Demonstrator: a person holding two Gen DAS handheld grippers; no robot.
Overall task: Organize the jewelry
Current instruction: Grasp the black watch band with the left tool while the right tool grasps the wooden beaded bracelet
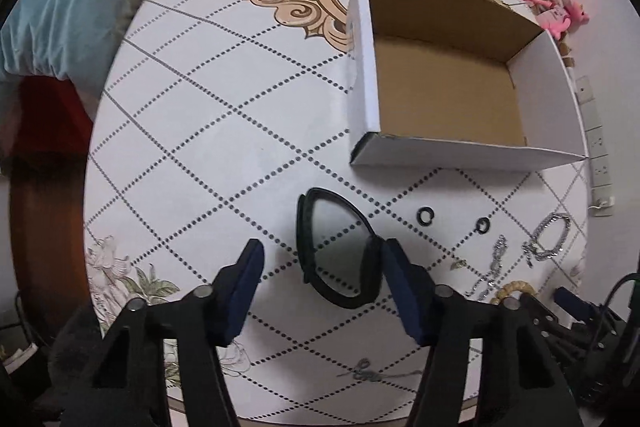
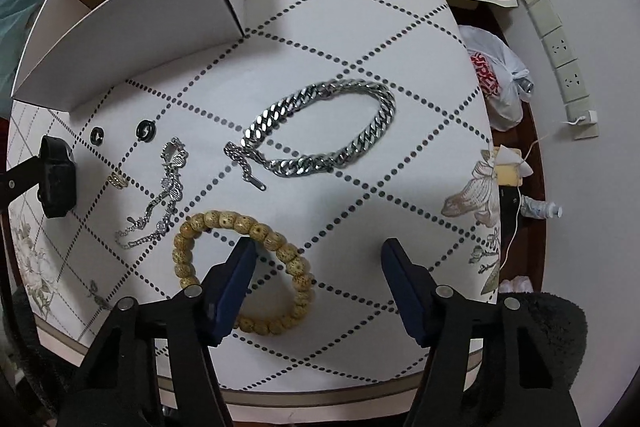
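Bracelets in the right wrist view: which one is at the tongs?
The tan wooden bead bracelet: one finger of the right tongs stands inside its loop. The chunky silver curb-chain bracelet and thin silver chain bracelet lie farther off.

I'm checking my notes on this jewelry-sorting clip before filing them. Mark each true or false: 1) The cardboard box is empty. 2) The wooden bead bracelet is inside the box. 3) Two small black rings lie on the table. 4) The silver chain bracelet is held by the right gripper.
1) True: the cardboard box shows only its bare floor.
2) False: the wooden bead bracelet lies on the table, one finger of the right gripper inside its loop.
3) True: two black rings.
4) False: the silver chain bracelet lies untouched.
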